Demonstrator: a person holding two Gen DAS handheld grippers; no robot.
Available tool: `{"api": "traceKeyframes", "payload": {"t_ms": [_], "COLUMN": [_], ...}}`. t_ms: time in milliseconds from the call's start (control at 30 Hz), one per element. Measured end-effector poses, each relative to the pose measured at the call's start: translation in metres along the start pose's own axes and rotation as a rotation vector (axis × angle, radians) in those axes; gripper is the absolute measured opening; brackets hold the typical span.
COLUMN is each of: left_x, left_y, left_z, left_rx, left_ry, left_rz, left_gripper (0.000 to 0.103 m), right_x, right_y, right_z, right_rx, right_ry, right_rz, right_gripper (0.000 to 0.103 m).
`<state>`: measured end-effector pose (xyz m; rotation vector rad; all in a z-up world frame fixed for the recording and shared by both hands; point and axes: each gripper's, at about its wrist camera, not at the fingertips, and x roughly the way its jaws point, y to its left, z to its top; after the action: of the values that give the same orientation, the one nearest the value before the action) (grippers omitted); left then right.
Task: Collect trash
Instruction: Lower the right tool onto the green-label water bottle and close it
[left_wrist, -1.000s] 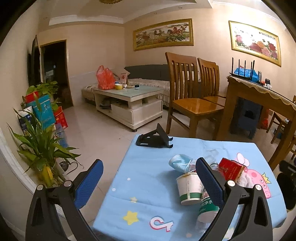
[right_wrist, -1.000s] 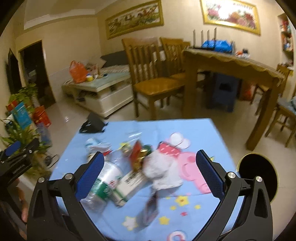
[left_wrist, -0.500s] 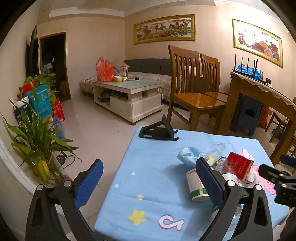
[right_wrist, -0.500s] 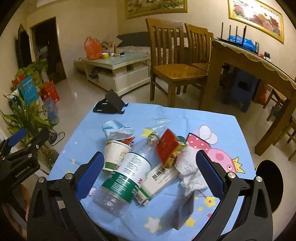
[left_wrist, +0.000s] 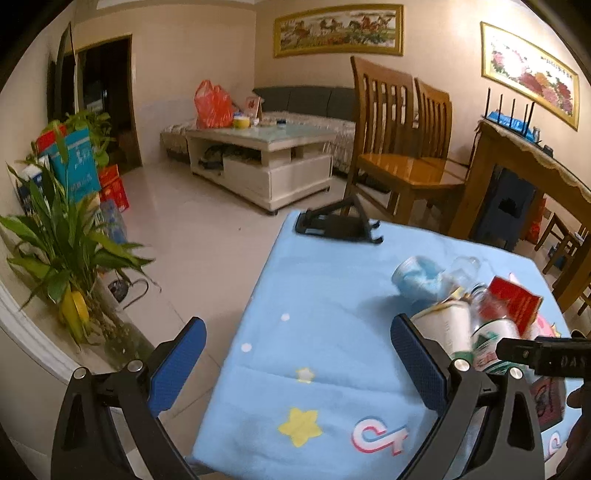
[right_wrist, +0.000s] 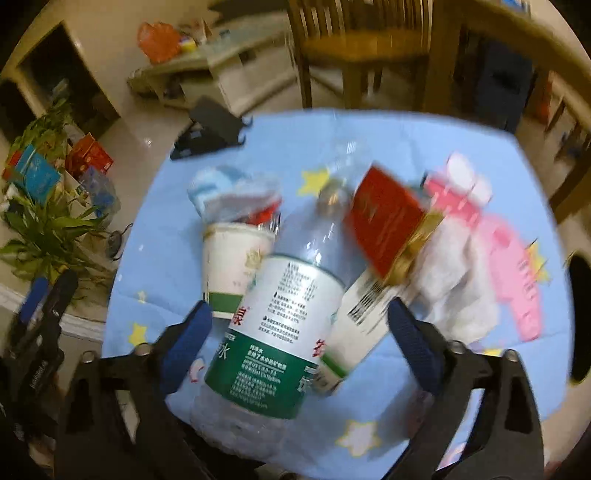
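The right claw (right_wrist: 297, 332) points steeply down over a heap of trash on the tabletop (right_wrist: 461, 406), which wears a light blue cloth printed with stars and a pink cartoon pig. Its blue-padded jaws are closing, and a clear plastic water bottle (right_wrist: 280, 332) with a white and green label lies between them, neck pointing away; the pads do not yet press on it, as a gap shows on both sides. Just left of the bottle stands a white paper cup (right_wrist: 231, 264) with a green band, and beyond the cup lies a crumpled blue face mask (right_wrist: 221, 192). To the bottle's right lies a white carton (right_wrist: 364, 317) bearing a barcode, with a red box (right_wrist: 386, 218) tilted above it and a wad of white tissue (right_wrist: 458, 291) next to that. A black phone stand (right_wrist: 212, 127) sits at the far left corner of the tabletop. The left claw (left_wrist: 297, 363) hangs over the near left part of the cloth with its jaws spread wide and nothing between them; from its view the same heap lies to the right, beyond its right finger. A potted green plant (left_wrist: 59, 258) stands on the ledge left of the tabletop, and wooden chairs (left_wrist: 399, 147) stand behind it.
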<state>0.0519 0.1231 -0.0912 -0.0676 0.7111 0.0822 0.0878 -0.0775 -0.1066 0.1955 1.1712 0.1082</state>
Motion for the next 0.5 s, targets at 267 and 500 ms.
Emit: {"api": "traceKeyframes", "payload": {"t_ms": [267, 500], "left_x": [0.024, 0.048], "left_y": [-0.008, -0.029], "left_z": [-0.009, -0.005], "left_rx": [0.022, 0.065], "left_ry": [0.077, 0.151], "left_rz": [-0.050, -0.196], "left_gripper": [0.097, 0.097], "right_x": [0.041, 0.030], "right_y": [0.004, -0.010], "right_z": [0.010, 0.009], "right_rx": [-0.018, 0.026], "right_ry": [0.114, 0.089], "right_rz": [0.047, 0.155], "right_gripper": [0.073, 0.069]}}
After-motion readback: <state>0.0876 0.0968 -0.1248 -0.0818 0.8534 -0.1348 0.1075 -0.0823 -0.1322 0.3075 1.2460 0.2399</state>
